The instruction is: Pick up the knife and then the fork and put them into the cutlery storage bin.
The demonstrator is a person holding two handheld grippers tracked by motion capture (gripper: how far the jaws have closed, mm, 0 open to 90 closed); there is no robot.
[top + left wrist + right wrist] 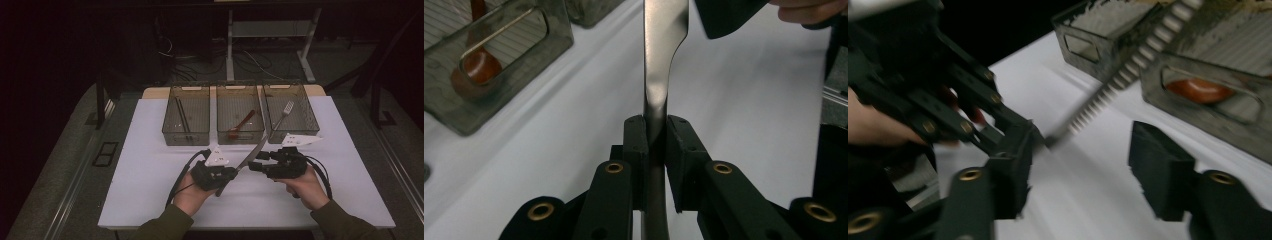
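While the knife was held up off the surface, the scene stood as follows.

Left gripper point(231, 173): clamped on the knife point(252, 154); in the left gripper view its two black pads pressed the metal from both sides at the narrow neck where handle meets blade point(655, 107).
Knife: raised above the white surface point(150, 165), handle end low by the left hand point(192, 192), blade slanting up and away toward the middle bin; in the high view its tip lay in front of that bin's near wall.
Right gripper point(254, 166): jaws partly apart and holding nothing; in the right gripper view bare surface showed between the two pads point(1160, 170), well clear of the blurred serrated blade point(1118, 82).
Right hand point(305, 187): just beside the left gripper, the two grippers facing each other near the front middle of the surface.
Left bin point(186, 131): dark chopsticks point(182, 117) inside.
Middle bin point(240, 135): a red-brown spoon point(242, 125) inside.
Right bin point(305, 125): a fork point(284, 114) inside, tines toward the far end.
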